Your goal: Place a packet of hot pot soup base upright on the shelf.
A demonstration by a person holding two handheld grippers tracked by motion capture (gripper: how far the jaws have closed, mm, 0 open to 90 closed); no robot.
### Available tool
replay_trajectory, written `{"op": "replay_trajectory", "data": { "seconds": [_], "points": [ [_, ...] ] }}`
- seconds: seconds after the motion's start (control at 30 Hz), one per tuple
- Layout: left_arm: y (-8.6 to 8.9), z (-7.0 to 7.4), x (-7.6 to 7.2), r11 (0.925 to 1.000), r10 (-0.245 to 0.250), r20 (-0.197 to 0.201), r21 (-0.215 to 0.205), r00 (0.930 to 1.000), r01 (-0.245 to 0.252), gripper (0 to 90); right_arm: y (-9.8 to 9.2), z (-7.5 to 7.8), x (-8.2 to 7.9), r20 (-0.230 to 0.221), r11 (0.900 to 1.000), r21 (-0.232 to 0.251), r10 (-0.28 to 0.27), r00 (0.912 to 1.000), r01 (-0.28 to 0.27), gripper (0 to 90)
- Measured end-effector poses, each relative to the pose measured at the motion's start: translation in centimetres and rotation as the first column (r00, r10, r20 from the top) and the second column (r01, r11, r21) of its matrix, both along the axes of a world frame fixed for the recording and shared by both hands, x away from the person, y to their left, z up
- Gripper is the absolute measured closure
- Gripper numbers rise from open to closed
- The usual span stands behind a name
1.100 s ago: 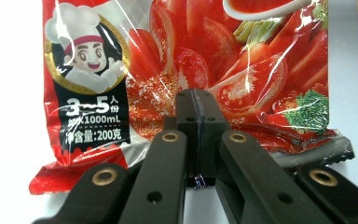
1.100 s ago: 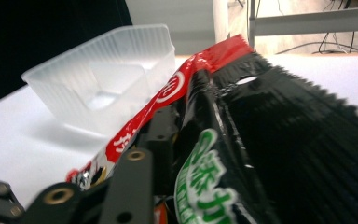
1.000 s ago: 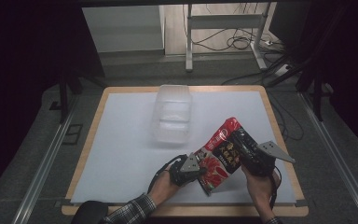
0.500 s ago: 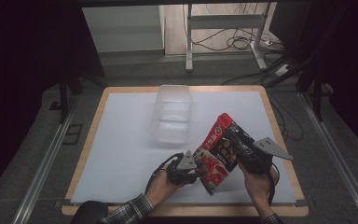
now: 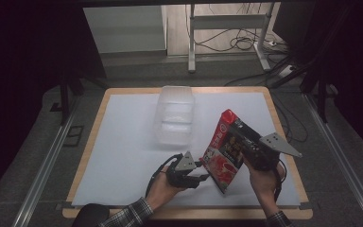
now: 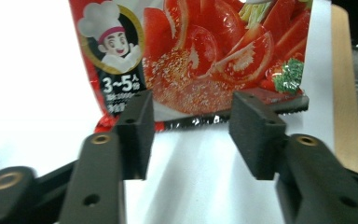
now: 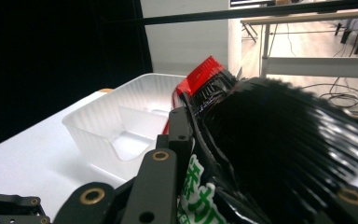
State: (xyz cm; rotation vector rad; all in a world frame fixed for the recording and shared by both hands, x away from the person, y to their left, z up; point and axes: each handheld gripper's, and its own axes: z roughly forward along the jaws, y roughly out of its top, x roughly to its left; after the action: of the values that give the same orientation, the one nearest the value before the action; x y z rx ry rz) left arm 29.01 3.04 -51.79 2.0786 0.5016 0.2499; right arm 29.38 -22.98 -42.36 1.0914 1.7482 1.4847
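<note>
Right gripper clamps the red pouch; left gripper, just opening, released beside it

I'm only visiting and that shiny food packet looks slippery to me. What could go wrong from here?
1. The left gripper has just been opening, its pads clear of the red packet, so the right gripper alone holds it tilted above the table; it might slip out.
2. The clear plastic tray stands close behind; a swing of the packet could knock it.
</note>
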Motion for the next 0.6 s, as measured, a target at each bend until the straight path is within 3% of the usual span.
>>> {"op": "replay_trajectory", "data": {
  "seconds": [0.2, 0.4, 0.6],
  "points": [
    [1.1, 0.6, -0.9, 0.9996, 0.011, 0.003, -0.027, 0.9999, -0.011, 40.0, 0.0, 0.2, 0.1, -0.006, 1.000, 0.003, 0.019, 0.9998, -0.019, 82.8],
    [2.3, 1.1, -1.8, 0.9983, 0.022, 0.005, -0.054, 0.9998, -0.021, 39.9, 0.1, 1.2, -0.1, 0.011, 0.999, 0.000, 0.038, 0.9992, -0.038, 85.1],
    [3.0, 1.2, -2.5, 0.9976, 0.023, 0.000, -0.065, 0.9997, -0.023, 40.0, -0.1, 1.0, -0.3, 0.002, 0.999, 0.015, 0.052, 0.9986, -0.052, 84.6]
  ]
}}
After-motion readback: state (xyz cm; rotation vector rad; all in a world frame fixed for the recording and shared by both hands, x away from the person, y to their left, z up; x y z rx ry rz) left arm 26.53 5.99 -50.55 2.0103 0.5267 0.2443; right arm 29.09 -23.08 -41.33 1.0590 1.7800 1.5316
